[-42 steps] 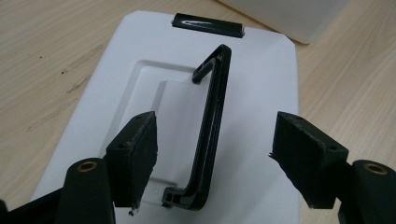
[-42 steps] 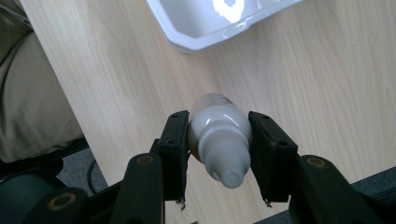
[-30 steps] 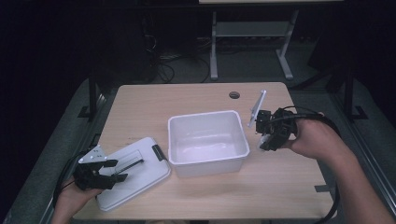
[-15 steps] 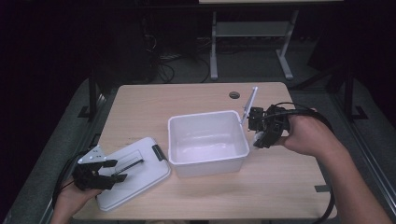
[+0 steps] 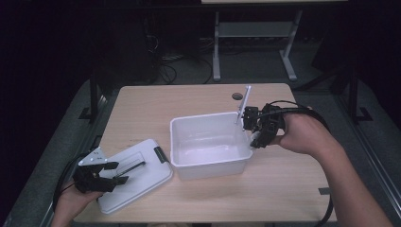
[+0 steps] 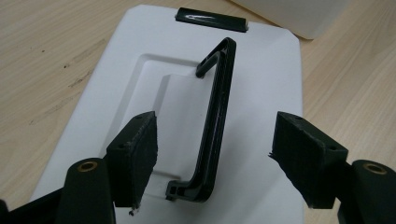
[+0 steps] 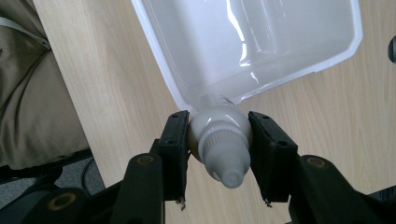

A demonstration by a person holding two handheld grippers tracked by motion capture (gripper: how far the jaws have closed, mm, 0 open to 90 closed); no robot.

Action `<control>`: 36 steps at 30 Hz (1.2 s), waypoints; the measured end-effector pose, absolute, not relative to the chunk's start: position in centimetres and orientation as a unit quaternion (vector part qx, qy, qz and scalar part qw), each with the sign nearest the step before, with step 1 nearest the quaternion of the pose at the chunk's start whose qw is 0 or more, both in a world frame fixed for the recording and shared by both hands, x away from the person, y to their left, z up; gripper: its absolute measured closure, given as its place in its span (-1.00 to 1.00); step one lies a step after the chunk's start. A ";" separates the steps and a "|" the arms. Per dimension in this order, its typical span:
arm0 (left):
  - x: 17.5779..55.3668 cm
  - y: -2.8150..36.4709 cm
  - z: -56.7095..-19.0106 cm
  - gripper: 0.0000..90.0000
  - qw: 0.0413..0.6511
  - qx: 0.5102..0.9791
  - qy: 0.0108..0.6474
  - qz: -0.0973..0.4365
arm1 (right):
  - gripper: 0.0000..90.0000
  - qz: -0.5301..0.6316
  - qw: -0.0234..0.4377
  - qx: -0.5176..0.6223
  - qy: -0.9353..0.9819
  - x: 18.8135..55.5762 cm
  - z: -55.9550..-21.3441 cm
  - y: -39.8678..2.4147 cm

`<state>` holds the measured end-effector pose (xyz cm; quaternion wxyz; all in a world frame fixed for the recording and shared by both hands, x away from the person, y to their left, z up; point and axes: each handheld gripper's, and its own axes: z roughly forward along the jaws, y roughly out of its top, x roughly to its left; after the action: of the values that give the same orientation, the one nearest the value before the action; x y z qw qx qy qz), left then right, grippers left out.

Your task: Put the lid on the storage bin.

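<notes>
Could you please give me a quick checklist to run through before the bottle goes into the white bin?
1. Bottle held firmly: ok. The right gripper is shut on the white bottle, a pad on each side.
2. Bin open: ok. The white bin has no lid and looks empty.
3. Bottle over the opening: not ok. It sits at the bin's right rim, not yet inside.
4. Lid out of the way: ok. The lid lies flat left of the bin.
5. Left gripper clear: ok. The left gripper is open over the lid's black handle.
6. Bottle cap tight: cannot tell.
</notes>
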<state>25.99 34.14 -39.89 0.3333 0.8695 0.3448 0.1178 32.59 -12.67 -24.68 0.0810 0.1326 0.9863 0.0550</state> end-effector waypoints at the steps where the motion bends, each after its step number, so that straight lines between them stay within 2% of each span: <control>1: 26.0 34.2 -39.9 -0.32 0.333 0.870 0.345 0.118 | 0.32 0.055 0.081 0.133 0.986 32.6 -24.7 -12.7; 20: 25.9 34.4 -39.9 -0.32 0.338 0.866 0.348 0.119 | 0.32 0.047 0.069 0.113 0.990 33.6 -25.6 -9.9; 36: 26.0 34.5 -40.1 -0.32 0.337 0.867 0.347 0.119 | 0.32 0.049 0.053 0.111 0.991 34.7 -27.2 -9.2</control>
<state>26.01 34.48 -40.06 0.3366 0.8671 0.3473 0.1194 34.74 -9.20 -27.23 0.0527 0.1114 0.9911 0.0493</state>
